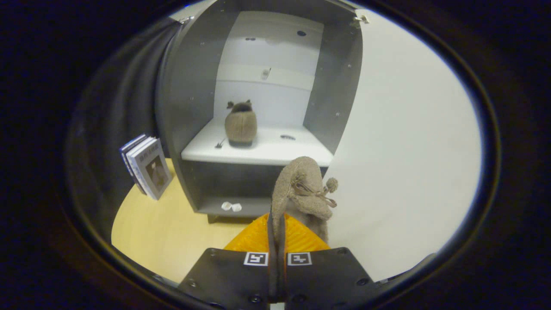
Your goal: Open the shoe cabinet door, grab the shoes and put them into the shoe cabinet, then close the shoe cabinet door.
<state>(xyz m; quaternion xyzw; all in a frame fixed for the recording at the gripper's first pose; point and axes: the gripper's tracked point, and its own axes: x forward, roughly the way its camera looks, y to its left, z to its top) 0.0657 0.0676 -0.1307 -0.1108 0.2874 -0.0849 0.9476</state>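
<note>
The shoe cabinet (189, 107) stands open ahead, grey walls with a white shelf (262, 150) inside. One tan fuzzy shoe (240, 125) sits upright on that shelf, toward its left. The open door (409, 142) is the wide white panel to the right. My gripper (276, 224) is shut on the edge of a second tan shoe (303, 193), which has a bow and pom-pom. That shoe hangs in the air just ahead of the fingers, in front of the shelf's right front edge and below its level.
Several books (146, 165) lean against the cabinet's left outer wall on the pale wood tabletop (172, 232). Two small white bits (231, 207) lie on the cabinet's lower ledge. Black cloth hangs behind on the left.
</note>
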